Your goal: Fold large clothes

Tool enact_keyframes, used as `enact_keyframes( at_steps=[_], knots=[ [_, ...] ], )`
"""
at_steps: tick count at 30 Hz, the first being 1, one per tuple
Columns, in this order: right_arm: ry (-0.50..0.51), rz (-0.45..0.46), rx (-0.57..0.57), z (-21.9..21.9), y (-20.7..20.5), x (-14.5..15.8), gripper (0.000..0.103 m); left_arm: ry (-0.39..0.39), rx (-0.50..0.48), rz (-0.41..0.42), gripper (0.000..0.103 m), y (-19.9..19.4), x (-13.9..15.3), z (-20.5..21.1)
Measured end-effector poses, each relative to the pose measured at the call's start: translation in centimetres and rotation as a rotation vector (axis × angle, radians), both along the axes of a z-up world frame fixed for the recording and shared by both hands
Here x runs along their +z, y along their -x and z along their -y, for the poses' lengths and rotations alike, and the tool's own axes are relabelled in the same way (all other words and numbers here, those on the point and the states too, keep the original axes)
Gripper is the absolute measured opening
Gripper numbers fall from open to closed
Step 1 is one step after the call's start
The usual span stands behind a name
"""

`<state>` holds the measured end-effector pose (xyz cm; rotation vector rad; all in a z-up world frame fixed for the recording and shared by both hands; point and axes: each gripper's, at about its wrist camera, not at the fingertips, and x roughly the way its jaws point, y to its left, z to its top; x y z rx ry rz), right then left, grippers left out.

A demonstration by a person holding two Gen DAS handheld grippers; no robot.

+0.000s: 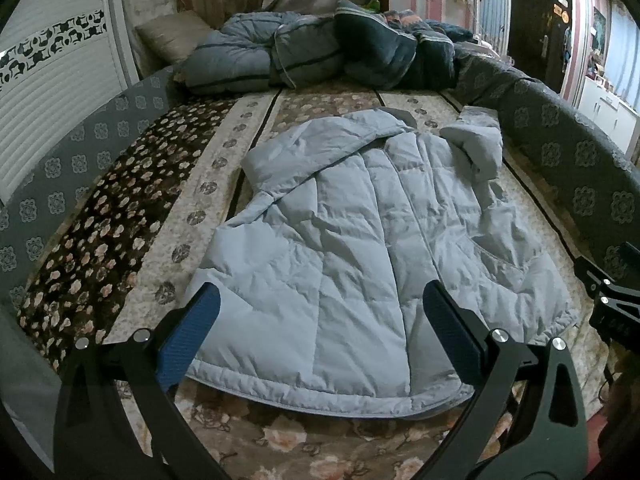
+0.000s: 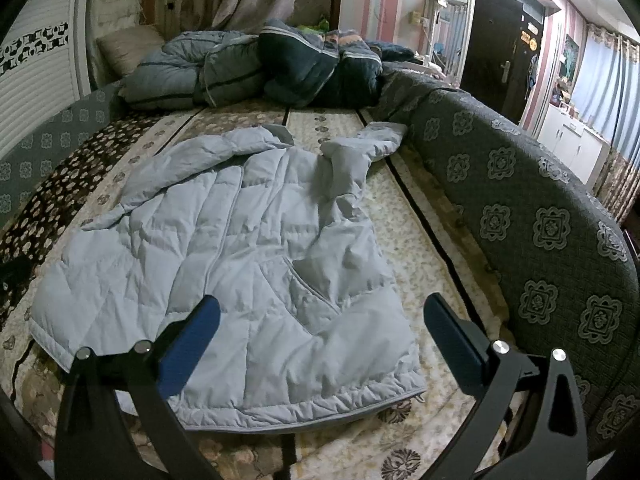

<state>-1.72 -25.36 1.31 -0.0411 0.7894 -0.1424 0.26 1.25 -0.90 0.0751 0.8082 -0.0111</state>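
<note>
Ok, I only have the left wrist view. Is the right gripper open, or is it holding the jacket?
Observer: The right gripper is open, jaws wide apart with nothing between them. It hovers over the jacket near the hem.
Operator: Where's the hem's right corner from there?
Observer: The corner lies flat on the cover. In that view it sits between the two fingers, close to the right-hand one.
Operator: Any room beside the backrest?
Observer: Yes, a bare strip of cover runs between the jacket and the backrest.
</note>
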Motion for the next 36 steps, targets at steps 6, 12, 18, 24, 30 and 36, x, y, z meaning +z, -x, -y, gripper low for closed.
enact_keyframes(
  at_steps=[6,12,18,24,30,36],
  knots=[
    [0.004,-0.004,-0.003,0.02,-0.06,0.06,0.102,0.000,0.005,-0.001,0.100,-0.07,0.01,-0.08],
    [0.002,-0.004,-0.003,-0.04,-0.02,0.00,0.101,-0.003,0.005,-0.003,0.100,-0.03,0.06,-0.10],
    [0.008,-0.001,-0.004,0.03,0.06,0.07,0.101,-0.005,0.004,-0.004,0.100,-0.08,0.17,-0.14],
    [-0.001,-0.009,-0.003,0.45,0.04,0.08,0.101,-0.006,0.006,-0.005,0.100,0.06,0.21,-0.09],
    [-0.003,-0.007,-0.002,0.52,0.01,-0.08,0.102,-0.005,0.005,-0.002,0.100,0.22,0.16,-0.11],
    [0.001,-0.013,-0.002,0.42,0.08,-0.11,0.101,-0.004,0.004,-0.005,0.100,0.27,0.14,-0.15]
  ],
)
